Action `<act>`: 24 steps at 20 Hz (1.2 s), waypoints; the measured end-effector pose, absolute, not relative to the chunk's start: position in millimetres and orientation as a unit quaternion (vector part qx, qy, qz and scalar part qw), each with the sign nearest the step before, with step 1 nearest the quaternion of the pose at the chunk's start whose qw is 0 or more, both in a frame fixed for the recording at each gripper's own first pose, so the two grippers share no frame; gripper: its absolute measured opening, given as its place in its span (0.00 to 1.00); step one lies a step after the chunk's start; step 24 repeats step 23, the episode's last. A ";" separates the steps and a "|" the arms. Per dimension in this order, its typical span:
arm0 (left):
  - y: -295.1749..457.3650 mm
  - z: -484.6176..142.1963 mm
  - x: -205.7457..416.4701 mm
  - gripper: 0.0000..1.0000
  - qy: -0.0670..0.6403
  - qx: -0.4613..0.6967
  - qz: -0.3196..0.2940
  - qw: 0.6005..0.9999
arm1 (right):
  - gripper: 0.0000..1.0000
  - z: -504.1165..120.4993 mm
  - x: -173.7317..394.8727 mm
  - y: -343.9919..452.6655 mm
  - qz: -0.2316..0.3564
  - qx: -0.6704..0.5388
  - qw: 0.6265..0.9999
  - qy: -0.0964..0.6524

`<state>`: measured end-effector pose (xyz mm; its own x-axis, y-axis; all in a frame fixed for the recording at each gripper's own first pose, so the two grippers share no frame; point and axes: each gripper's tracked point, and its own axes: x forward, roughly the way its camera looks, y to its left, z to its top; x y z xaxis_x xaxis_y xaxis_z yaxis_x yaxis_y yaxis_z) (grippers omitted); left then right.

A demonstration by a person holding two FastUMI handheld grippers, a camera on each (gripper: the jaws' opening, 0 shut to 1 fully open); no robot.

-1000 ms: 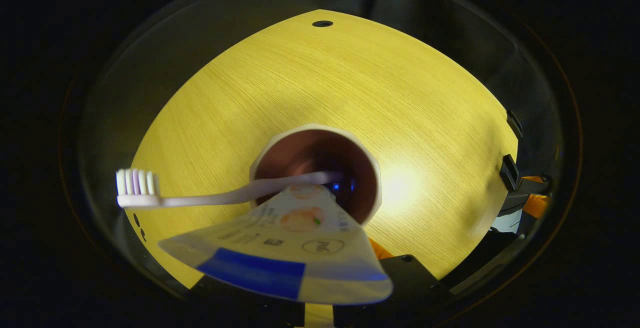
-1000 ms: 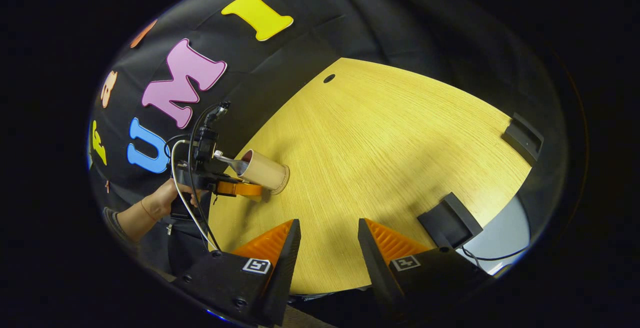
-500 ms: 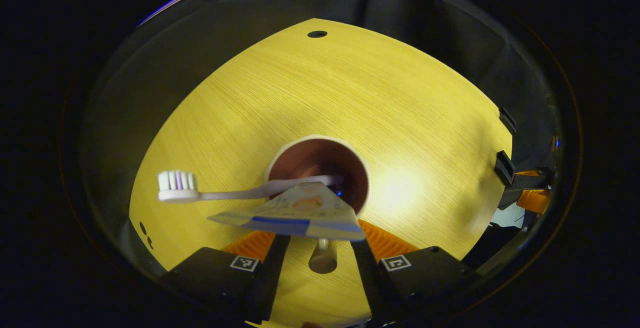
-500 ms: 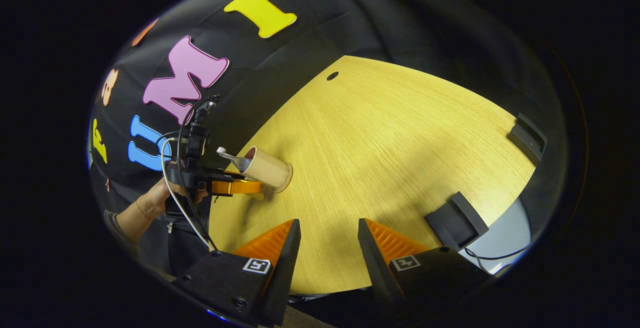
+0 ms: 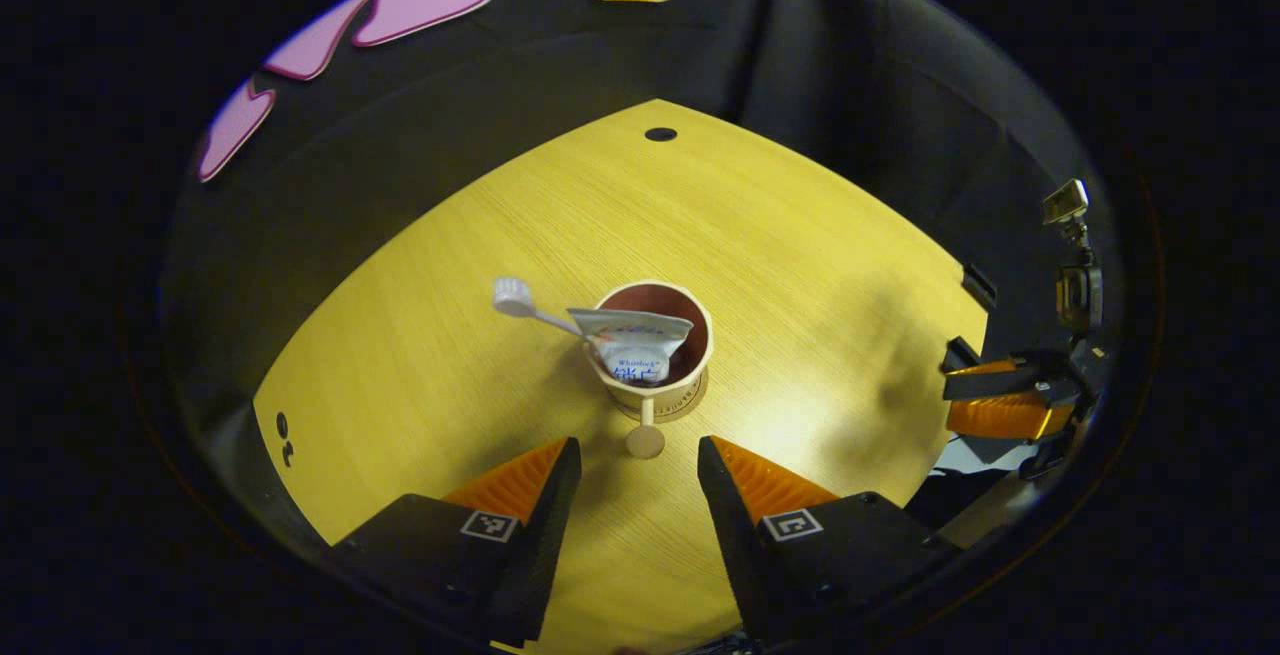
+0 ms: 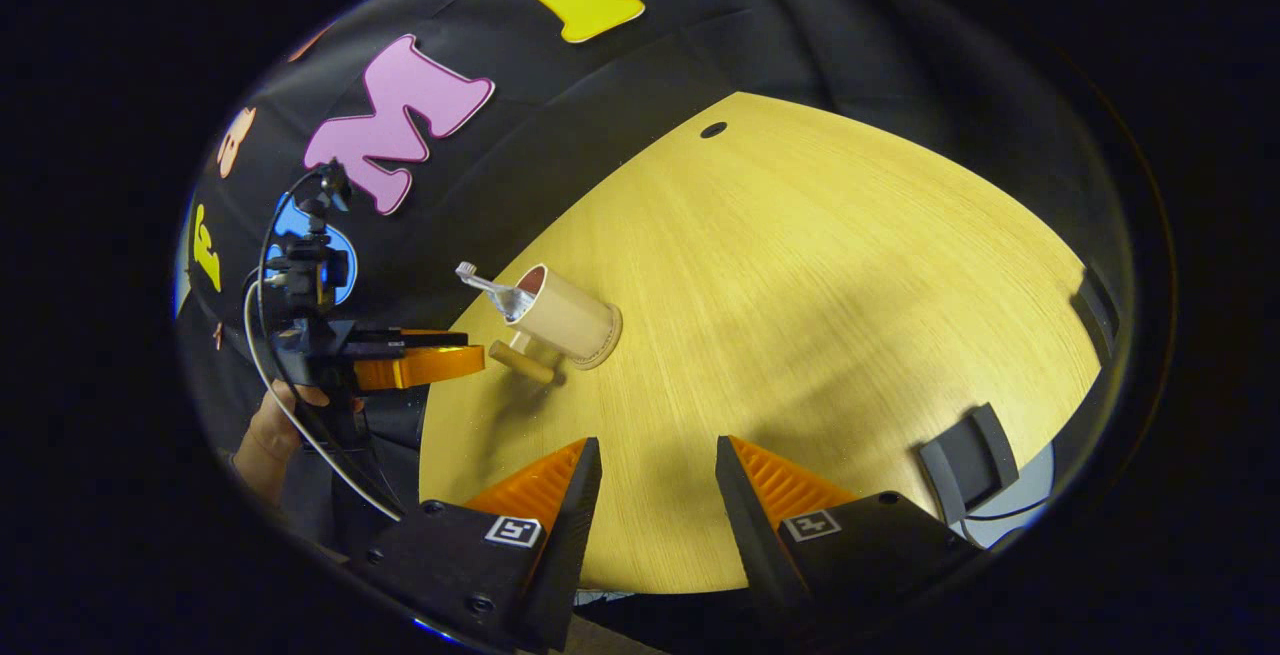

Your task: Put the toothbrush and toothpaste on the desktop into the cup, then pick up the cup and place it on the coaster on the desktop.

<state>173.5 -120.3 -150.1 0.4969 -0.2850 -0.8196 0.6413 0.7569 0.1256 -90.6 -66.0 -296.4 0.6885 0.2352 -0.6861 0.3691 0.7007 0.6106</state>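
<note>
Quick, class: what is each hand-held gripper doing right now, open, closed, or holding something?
Left hand-held gripper: open, holding nothing, short of the cup.
Right hand-held gripper: open, holding nothing.

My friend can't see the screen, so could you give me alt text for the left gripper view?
A tan cup stands on a yellow wooden desktop, holding a toothpaste tube and a white toothbrush that leans out to the left. The left claw hovers open in front of it, empty.

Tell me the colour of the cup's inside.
Dark reddish brown inside the cup, clearest in the left gripper view.
</note>
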 end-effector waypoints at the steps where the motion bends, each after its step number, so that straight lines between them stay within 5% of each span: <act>1: -113.2 -145.0 167.9 0.74 0.414 0.197 -0.268 0.847 | 0.72 -296.6 -83.6 -59.2 -0.031 0.382 0.835 0.395; 10: -23.3 -109.3 131.7 0.73 0.351 0.096 -0.166 0.917 | 0.72 -301.3 -52.6 -0.6 0.046 0.356 0.827 0.432; 24: 17.1 -153.9 75.5 0.72 0.379 0.021 -0.114 0.918 | 0.72 -294.4 -56.9 26.0 0.083 0.330 0.822 0.456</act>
